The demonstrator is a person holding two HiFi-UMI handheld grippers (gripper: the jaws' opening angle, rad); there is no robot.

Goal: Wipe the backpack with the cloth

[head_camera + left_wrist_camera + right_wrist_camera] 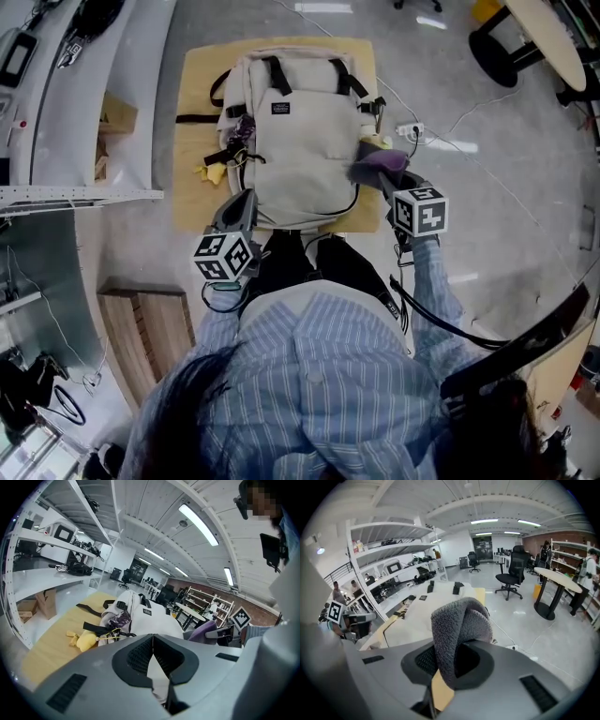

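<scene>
A beige backpack (291,131) lies flat on a low wooden table (192,173), straps toward the far end. My right gripper (375,173) is shut on a grey-purple cloth (378,161) at the backpack's right edge; in the right gripper view the cloth (459,630) bulges up between the jaws with the backpack (426,616) to the left. My left gripper (239,208) is shut with nothing in it, at the backpack's near left corner. The left gripper view shows the backpack (145,618) ahead and the cloth (206,631) at right.
A yellow plush charm (214,172) and black straps lie on the table left of the backpack. White shelving (84,112) runs along the left. A power strip (411,131) and cable lie on the floor at right. A round table base (502,52) stands far right.
</scene>
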